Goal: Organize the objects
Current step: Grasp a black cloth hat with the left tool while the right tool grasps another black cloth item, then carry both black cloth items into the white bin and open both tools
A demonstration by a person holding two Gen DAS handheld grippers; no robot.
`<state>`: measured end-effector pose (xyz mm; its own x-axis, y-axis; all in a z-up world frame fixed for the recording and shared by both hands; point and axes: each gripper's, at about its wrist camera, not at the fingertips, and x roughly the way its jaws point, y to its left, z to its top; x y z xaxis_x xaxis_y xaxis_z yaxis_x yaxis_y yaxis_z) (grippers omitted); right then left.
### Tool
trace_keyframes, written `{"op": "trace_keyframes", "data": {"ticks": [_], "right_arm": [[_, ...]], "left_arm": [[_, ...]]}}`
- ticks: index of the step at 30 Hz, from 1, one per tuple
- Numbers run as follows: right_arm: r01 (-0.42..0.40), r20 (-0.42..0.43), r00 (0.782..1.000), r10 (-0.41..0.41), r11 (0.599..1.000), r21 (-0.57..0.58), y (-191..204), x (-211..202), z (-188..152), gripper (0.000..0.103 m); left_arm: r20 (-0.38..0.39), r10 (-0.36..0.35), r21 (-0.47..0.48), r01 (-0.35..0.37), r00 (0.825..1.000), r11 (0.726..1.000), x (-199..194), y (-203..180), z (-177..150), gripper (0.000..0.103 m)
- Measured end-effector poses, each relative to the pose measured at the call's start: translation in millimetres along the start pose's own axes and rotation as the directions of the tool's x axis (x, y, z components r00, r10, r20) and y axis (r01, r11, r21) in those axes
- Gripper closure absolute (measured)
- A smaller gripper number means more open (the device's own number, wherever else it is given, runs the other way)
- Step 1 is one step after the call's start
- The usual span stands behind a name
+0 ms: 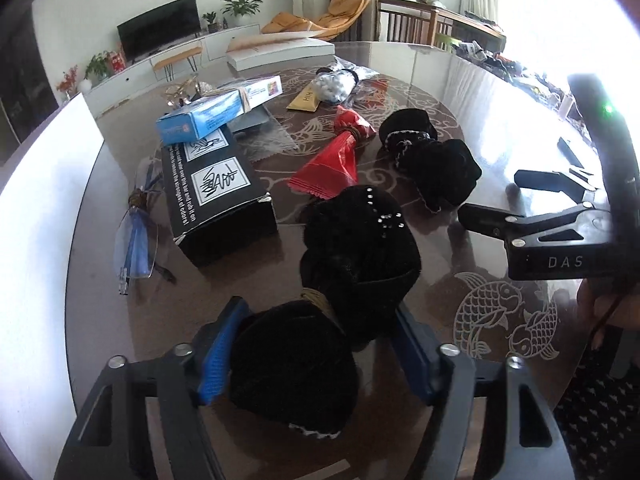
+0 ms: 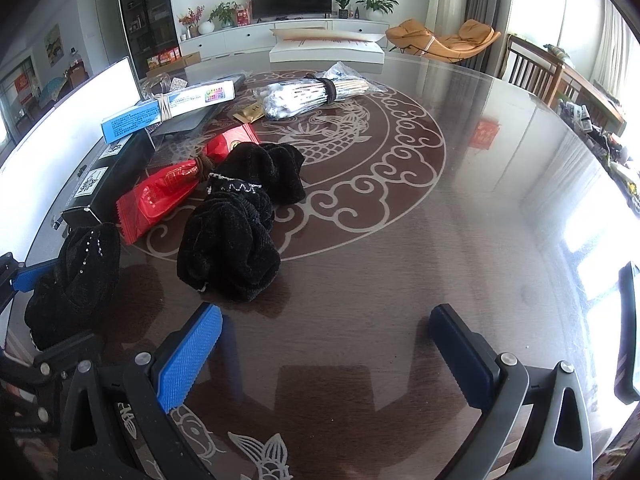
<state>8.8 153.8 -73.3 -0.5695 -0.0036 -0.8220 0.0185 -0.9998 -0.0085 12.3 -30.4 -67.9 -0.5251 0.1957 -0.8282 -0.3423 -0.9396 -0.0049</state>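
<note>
A black cloth bundle (image 1: 360,248) with small beads, tied at its waist by a brown band, lies near the table's front edge. My left gripper (image 1: 318,312) is shut on its lower half, with a blue pad pressed against each side. In the right wrist view the same bundle (image 2: 76,276) sits in the left gripper (image 2: 48,312) at the far left. A second black cloth bundle (image 1: 432,160) (image 2: 240,224) lies loose near the middle. My right gripper (image 2: 326,316) stands open over bare table with nothing between its fingers; it also shows in the left wrist view (image 1: 492,196).
A tied red packet (image 1: 336,156), a black box (image 1: 216,188), a blue box (image 1: 212,114) on top of it, a clear-wrapped blue item (image 1: 136,240), a bag of cotton swabs (image 2: 304,96) and a gold packet (image 1: 306,100) lie on the round dark glass table (image 2: 460,220). A white board (image 1: 36,216) stands at the left.
</note>
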Motion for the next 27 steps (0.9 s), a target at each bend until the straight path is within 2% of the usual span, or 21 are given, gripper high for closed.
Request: {"op": "trace_keyframes", "data": {"ticks": [1,5,7,9,10,13,15,16,17,18,21,23,25,27], "right_arm": [[-0.002,0.002,1.000,0.002,1.000,-0.001,-1,-1,0,0.000],[-0.021,-0.005,1.000,0.021,1.000,-0.014,-3,-3,-1,0.000],[-0.048,-0.064,0.997,0.048,0.999,0.002,-6,-6,1,0.000],[-0.159,-0.071,0.984,0.165,0.984,0.084,-9,-14,8,0.000],[-0.188,-0.055,0.980,0.193,0.978,0.085,-5,-19,14,0.000],[-0.142,-0.053,0.989,0.141,0.990,-0.013,19,-17,42,0.002],[-0.151,-0.098,0.984,0.148,0.988,-0.030,29,-3,58,0.019],[-0.163,-0.129,0.979,0.158,0.986,-0.029,31,7,63,0.050],[-0.175,-0.167,0.971,0.169,0.984,-0.024,32,16,64,0.070],[-0.179,-0.190,0.966,0.174,0.984,-0.011,31,21,64,0.070],[-0.175,-0.137,0.974,0.178,0.984,0.031,20,-1,54,0.070],[-0.208,-0.106,0.971,0.214,0.976,0.063,19,-24,51,0.070],[-0.268,-0.070,0.960,0.272,0.961,0.066,29,-51,55,0.070],[-0.343,-0.028,0.939,0.344,0.939,0.028,56,-81,68,0.070]], "left_arm": [[-0.006,0.003,-0.033,-0.004,1.000,0.999,-2,5,1,0.065],[0.004,-0.026,-0.155,0.027,1.000,0.988,-16,21,-2,0.066],[0.000,-0.013,-0.163,0.012,1.000,0.987,-21,21,-9,0.066],[0.000,0.019,-0.147,-0.019,1.000,0.989,-24,18,-18,0.066],[0.005,0.029,-0.140,-0.028,1.000,0.990,-25,16,-21,0.066],[0.019,0.028,-0.154,-0.025,0.999,0.988,-25,15,-29,0.066],[0.023,0.016,-0.178,-0.011,1.000,0.984,-25,17,-29,0.066],[0.030,0.011,-0.184,-0.005,0.999,0.983,-27,19,-28,0.066],[0.042,0.011,-0.187,-0.003,0.999,0.982,-30,21,-27,0.066],[0.055,0.011,-0.191,0.000,0.998,0.982,-35,24,-26,0.066],[0.107,-0.003,-0.221,0.027,0.994,0.975,-63,34,-23,0.067],[0.148,-0.012,-0.247,0.049,0.989,0.968,-87,45,-19,0.067],[0.199,-0.007,-0.276,0.063,0.980,0.959,-114,63,-14,0.067],[0.242,0.034,-0.309,0.044,0.970,0.950,-142,87,-12,0.066]]}}
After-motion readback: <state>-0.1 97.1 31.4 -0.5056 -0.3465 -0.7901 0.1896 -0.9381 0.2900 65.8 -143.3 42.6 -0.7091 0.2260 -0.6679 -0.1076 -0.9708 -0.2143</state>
